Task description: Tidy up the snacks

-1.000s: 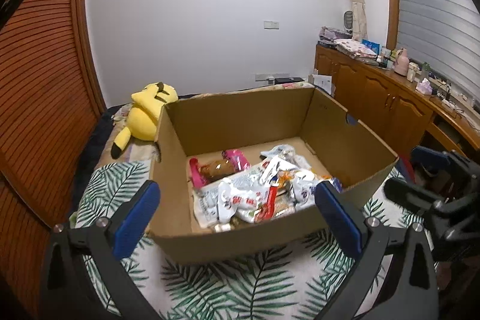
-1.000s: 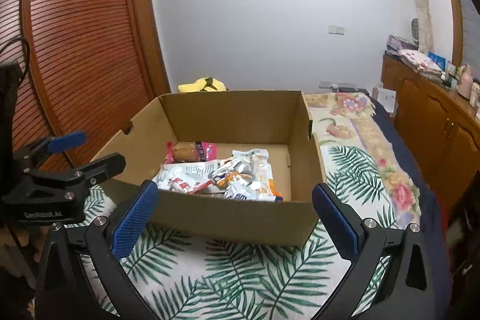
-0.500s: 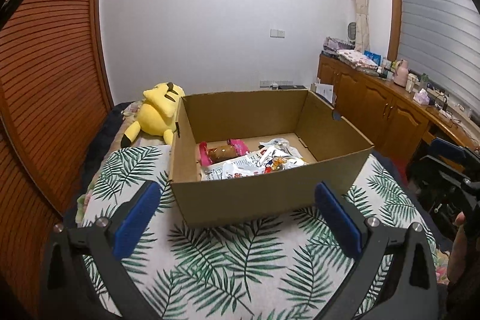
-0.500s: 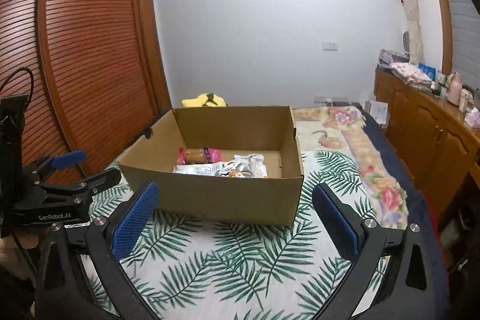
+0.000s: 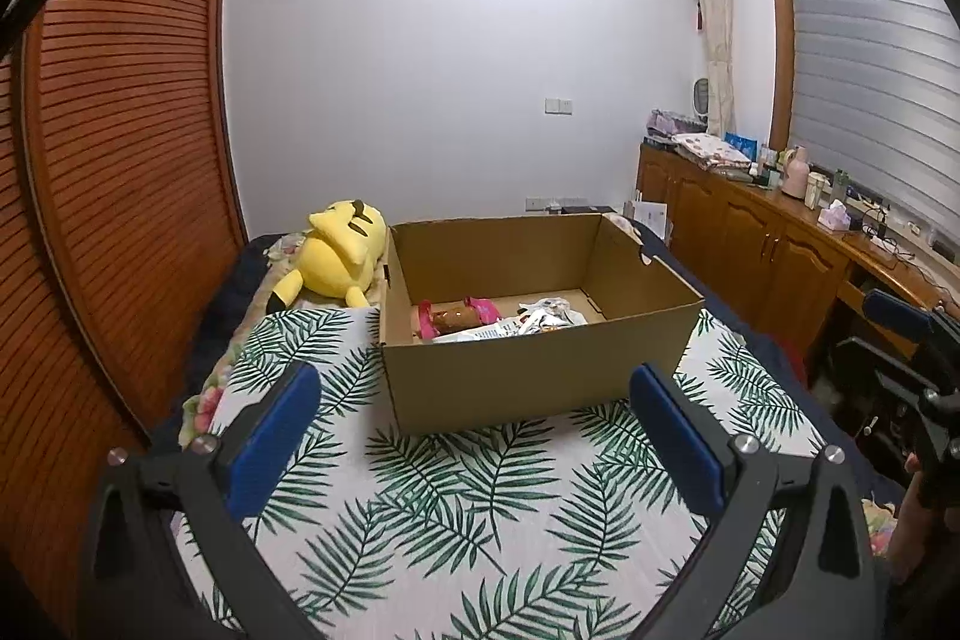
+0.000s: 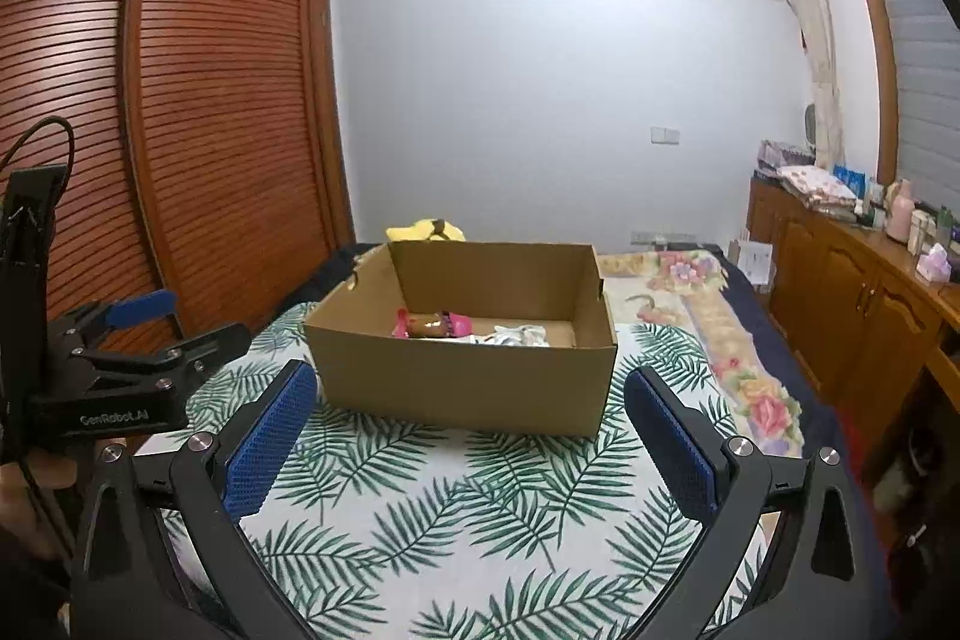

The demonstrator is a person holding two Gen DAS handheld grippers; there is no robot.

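Note:
An open cardboard box (image 5: 534, 382) stands on the leaf-print bed cover and also shows in the right wrist view (image 6: 462, 382). Inside lie several snack packets: a pink-wrapped one (image 5: 456, 319) at the left and white ones (image 5: 540, 319) to its right; they also show in the right wrist view (image 6: 432, 325). My left gripper (image 5: 474, 430) is open and empty, held back from the box's near wall. My right gripper (image 6: 471, 430) is open and empty, also short of the box. The box's near wall hides most of the packets.
A yellow plush toy (image 5: 339, 259) lies behind the box at the left. A slatted wooden wardrobe (image 5: 108, 196) runs along the left. Wooden cabinets (image 5: 756, 244) with clutter on top line the right wall. The leaf-print cover (image 5: 468, 508) lies between grippers and box.
Both grippers have pulled back and away from the box, which now looks smaller and farther off. Both stay open and empty.

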